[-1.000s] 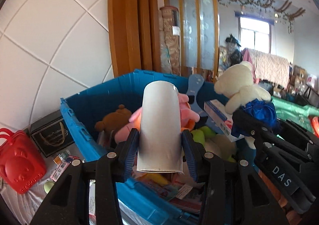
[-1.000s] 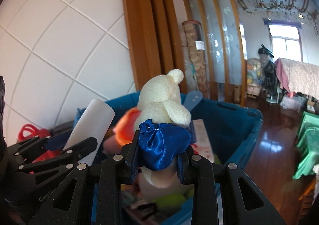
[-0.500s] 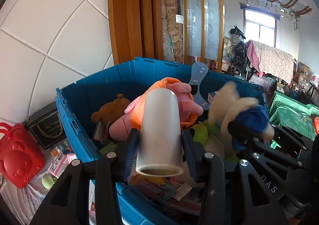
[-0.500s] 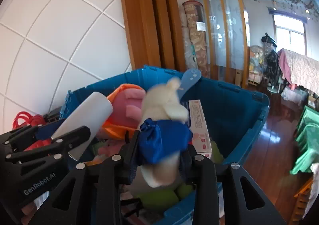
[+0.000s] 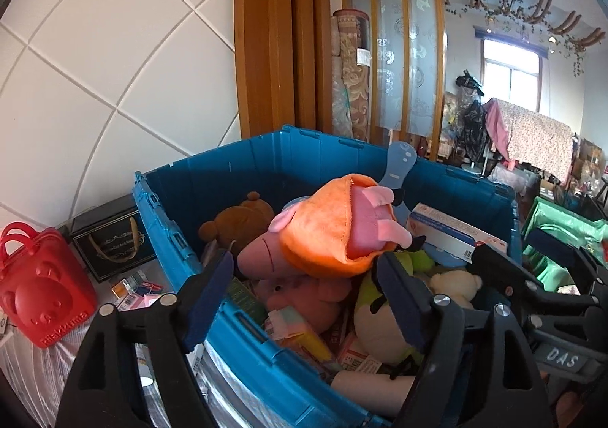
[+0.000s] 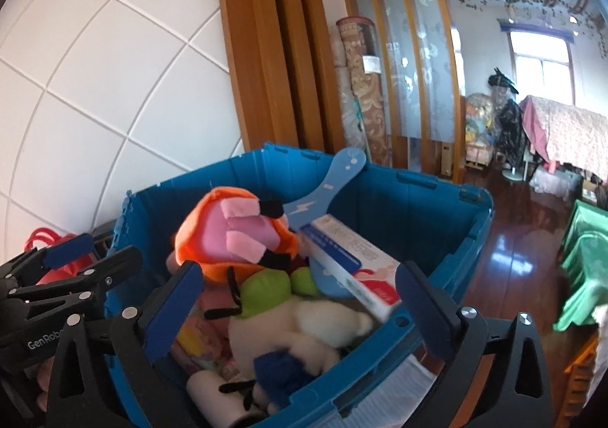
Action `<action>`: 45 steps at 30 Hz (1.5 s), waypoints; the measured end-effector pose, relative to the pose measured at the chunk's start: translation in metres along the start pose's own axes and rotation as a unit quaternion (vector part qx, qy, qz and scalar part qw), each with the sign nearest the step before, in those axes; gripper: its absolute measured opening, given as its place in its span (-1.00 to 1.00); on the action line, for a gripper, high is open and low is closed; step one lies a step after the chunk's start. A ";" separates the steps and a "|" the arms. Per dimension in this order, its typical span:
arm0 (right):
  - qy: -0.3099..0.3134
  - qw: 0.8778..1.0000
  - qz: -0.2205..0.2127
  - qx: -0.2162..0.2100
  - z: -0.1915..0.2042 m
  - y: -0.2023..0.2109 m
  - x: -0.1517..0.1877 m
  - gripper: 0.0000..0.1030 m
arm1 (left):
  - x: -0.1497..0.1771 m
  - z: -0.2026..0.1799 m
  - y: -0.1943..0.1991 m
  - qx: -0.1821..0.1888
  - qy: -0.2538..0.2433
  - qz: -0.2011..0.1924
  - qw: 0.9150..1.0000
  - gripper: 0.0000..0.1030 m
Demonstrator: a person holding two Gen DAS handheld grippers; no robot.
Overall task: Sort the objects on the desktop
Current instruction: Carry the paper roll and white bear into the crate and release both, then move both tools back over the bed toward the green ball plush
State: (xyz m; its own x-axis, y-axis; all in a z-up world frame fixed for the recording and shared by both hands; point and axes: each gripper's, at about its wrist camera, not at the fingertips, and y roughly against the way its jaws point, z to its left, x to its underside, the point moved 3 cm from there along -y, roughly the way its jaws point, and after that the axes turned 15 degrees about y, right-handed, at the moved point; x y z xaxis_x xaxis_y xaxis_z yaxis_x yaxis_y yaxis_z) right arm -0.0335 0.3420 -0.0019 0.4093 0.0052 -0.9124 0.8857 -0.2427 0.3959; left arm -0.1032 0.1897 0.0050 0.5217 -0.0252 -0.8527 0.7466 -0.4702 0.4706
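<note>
A blue plastic bin (image 5: 197, 177) (image 6: 429, 207) holds several toys and boxes. My left gripper (image 5: 304, 299) is open and empty above its near rim. The white paper roll (image 5: 372, 388) (image 6: 216, 394) lies inside at the near edge. My right gripper (image 6: 296, 310) is open and empty over the bin. The cream teddy bear with the blue bow (image 6: 304, 337) lies in the bin below it, and its head shows in the left wrist view (image 5: 454, 285). An orange and pink plush (image 5: 334, 226) (image 6: 239, 230) tops the pile.
A red bear-shaped basket (image 5: 38, 295), a black box (image 5: 110, 242) and small packets (image 5: 133, 287) lie on the table left of the bin. A white and blue carton (image 6: 353, 261) and a blue paddle (image 6: 334, 181) rest in the bin. White tiled wall stands behind.
Both grippers lowered toward the bin and opened. The paper roll dropped from the left gripper and the teddy bear from the right; both now lie in the bin.
</note>
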 end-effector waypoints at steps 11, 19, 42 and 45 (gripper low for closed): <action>0.050 0.998 -0.043 -0.011 0.054 0.030 -0.021 1.00 | 0.009 0.061 0.041 -0.042 0.035 -0.023 0.998 0.51; 0.098 0.990 -0.071 -0.067 0.131 0.046 -0.034 1.00 | 0.022 0.138 0.066 -0.097 0.083 -0.017 0.992 0.51; 0.151 0.961 0.084 -0.215 0.333 -0.109 0.039 1.00 | 0.125 0.428 0.019 -0.290 0.232 0.110 0.922 0.51; 0.158 0.955 0.124 -0.218 0.349 -0.143 0.057 1.00 | 0.129 0.452 -0.010 -0.289 0.239 0.125 0.918 0.51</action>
State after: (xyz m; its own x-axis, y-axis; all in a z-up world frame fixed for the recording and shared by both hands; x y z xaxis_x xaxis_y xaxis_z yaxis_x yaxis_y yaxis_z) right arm -0.2136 0.0383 -0.1466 0.6034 0.3100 -0.7347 0.7312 0.1523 0.6649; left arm -0.2304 -0.2077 -0.2120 0.7255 0.3868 -0.5692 0.6004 0.0487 0.7982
